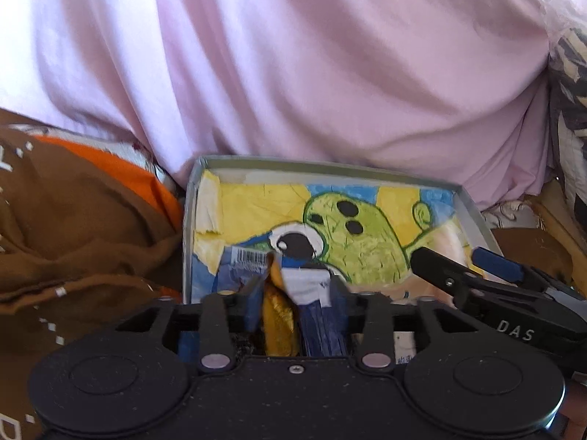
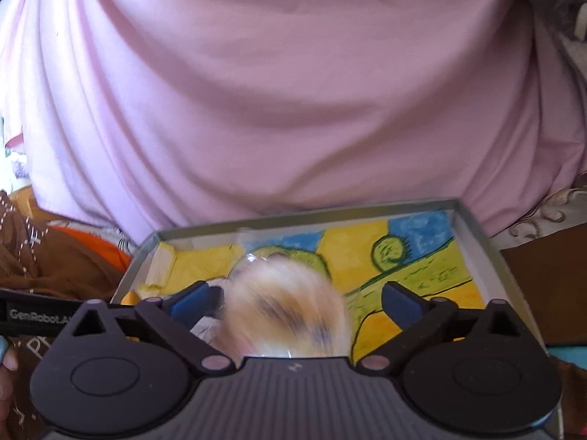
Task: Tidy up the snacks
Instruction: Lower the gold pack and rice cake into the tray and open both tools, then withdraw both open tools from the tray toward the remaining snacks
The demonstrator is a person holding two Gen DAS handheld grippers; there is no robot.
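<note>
Left of the left gripper [image 1: 299, 286] lies crumpled brown cloth with white dotted lines [image 1: 73, 227] and an orange patch of fabric [image 1: 121, 172]. The left gripper's blue-padded fingers are pressed together on a blue-and-white snack wrapper [image 1: 312, 293] with a gold foil snack packet [image 1: 279, 315] squeezed in beside it; a barcode shows on the wrapper just left of the fingertips. Directly beyond both grippers sits the shallow grey cardboard box [image 1: 190, 220], its floor lined with a hand-coloured drawing of a green cartoon creature on yellow and blue [image 1: 359, 234], and the held snacks hang over its near left corner. Past the box, a person's pale pink shirt [image 1: 293, 73] fills the background. To the right of the left gripper, the right gripper [image 2: 293, 304] reaches over the same box with its fingers spread wide apart; between them, touching neither pad as far as can be seen, lies a blurred round pale orange-and-white snack in clear wrap [image 2: 286, 311], resting in the box's near middle.
</note>
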